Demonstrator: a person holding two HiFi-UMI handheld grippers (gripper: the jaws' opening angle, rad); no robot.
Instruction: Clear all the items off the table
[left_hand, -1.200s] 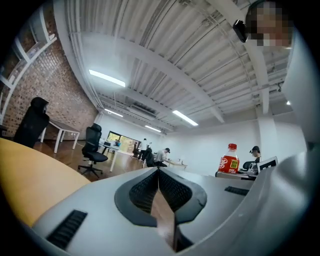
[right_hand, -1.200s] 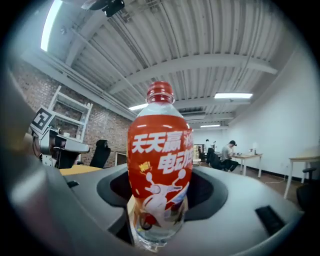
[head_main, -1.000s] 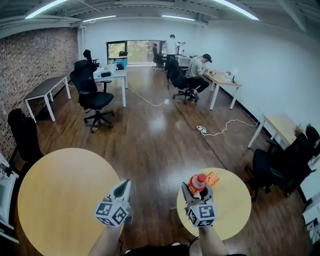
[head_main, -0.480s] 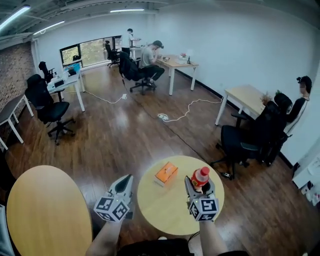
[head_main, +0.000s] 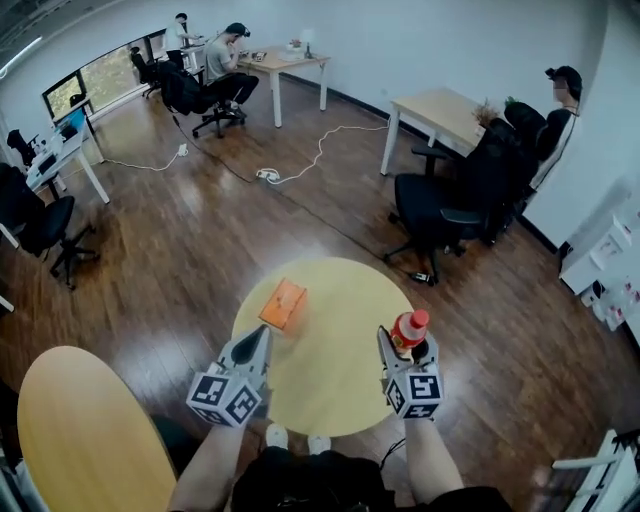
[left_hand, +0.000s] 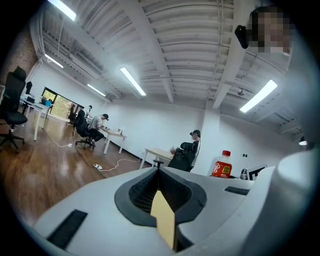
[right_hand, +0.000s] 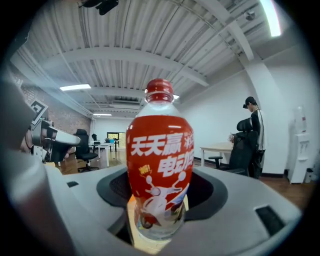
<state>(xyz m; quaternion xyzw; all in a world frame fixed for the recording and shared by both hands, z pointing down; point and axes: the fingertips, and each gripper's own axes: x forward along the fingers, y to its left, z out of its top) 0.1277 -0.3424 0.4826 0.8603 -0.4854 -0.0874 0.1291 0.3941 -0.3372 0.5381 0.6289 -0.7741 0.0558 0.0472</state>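
- While the right gripper (right_hand: 157, 200) clamps its wide-set jaws on the lower body of a clear plastic bottle with a red cap and red wrapper (right_hand: 159, 165), that bottle stands upright in the grip.
- Its wrapper carries white Chinese characters: the top line reads "天天赢", the second begins "电动", and a white scooter drawing sits below.
- The left gripper (left_hand: 159, 200) has its jaws pressed together, with nothing between them.
- Both forearms reach in from the head view's bottom edge, holding the grippers side by side and roughly level, marker cubes up, over the near rim of a round pale wooden table (head_main: 340, 350).
- Farther across that table, near its far left rim, lies a small orange box (head_main: 283, 304); its print is too small to read.
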